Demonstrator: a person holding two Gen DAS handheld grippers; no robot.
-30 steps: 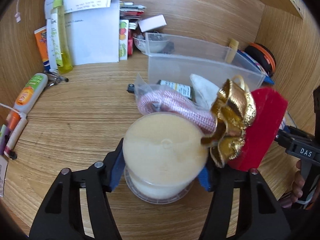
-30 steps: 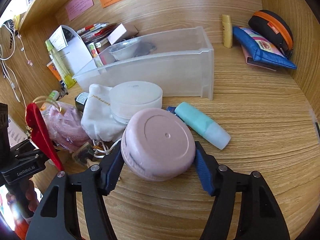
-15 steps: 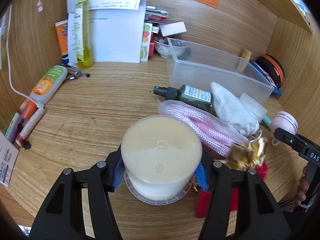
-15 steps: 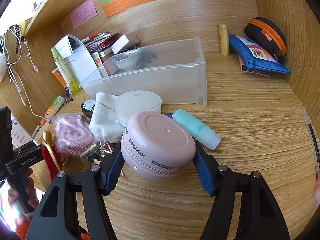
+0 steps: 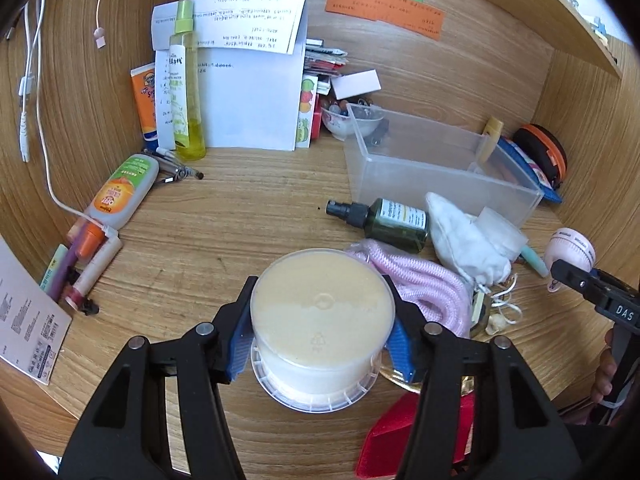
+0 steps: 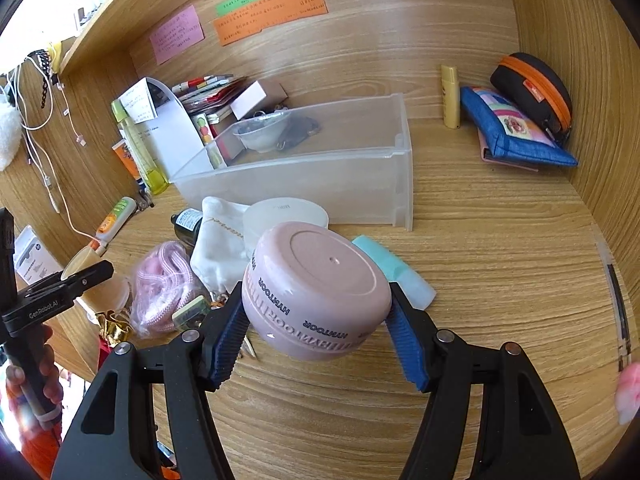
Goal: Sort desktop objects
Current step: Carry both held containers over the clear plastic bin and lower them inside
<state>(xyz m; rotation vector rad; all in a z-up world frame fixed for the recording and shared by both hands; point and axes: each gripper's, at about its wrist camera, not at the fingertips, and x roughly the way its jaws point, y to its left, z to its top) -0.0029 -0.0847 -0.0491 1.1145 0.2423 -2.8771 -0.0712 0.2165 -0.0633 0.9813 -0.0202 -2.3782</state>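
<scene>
My left gripper is shut on a clear tub of cream-coloured paste, held above the wooden desk. My right gripper is shut on a round pink jar with dark lettering, tilted and lifted off the desk. A clear plastic bin stands behind both, holding nothing that shows. Between the grippers lie a pink rope in a bag, a white cloth pouch, a dark green spray bottle, a white round jar and a teal tube.
A tall yellow spray bottle, papers and an orange tube stand at the back left. A sunscreen bottle and pens lie on the left. A blue pouch and a black-orange case sit at the back right. A red and gold ornament lies near the left gripper.
The left gripper has lifted and pulled back with its tub. The red and gold ornament has dropped from high in the left view to the desk. The right gripper's pink jar has tilted.
</scene>
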